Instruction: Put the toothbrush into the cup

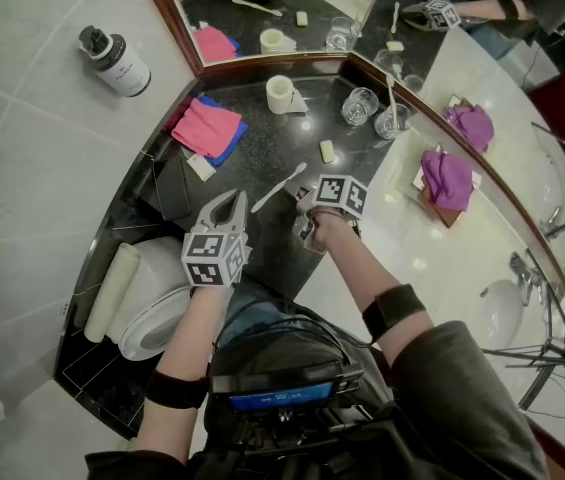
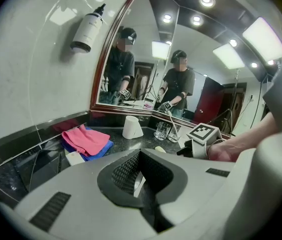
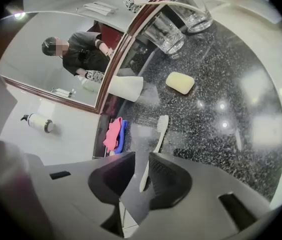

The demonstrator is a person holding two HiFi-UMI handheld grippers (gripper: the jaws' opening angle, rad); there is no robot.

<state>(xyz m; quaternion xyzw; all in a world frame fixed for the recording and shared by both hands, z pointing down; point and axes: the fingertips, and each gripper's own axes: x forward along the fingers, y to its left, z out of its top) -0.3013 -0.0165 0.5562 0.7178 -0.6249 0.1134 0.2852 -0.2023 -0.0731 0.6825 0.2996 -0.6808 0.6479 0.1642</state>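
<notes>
White plastic, the toothbrush seems to lie on the black speckled counter. Its handle sits between the half-spread jaws of our right gripper, with a gap on one side, so we judge the pinch not yet made. Our left gripper, pressed together and empty, is held aside. The glass cup stands by the mirror.
</notes>
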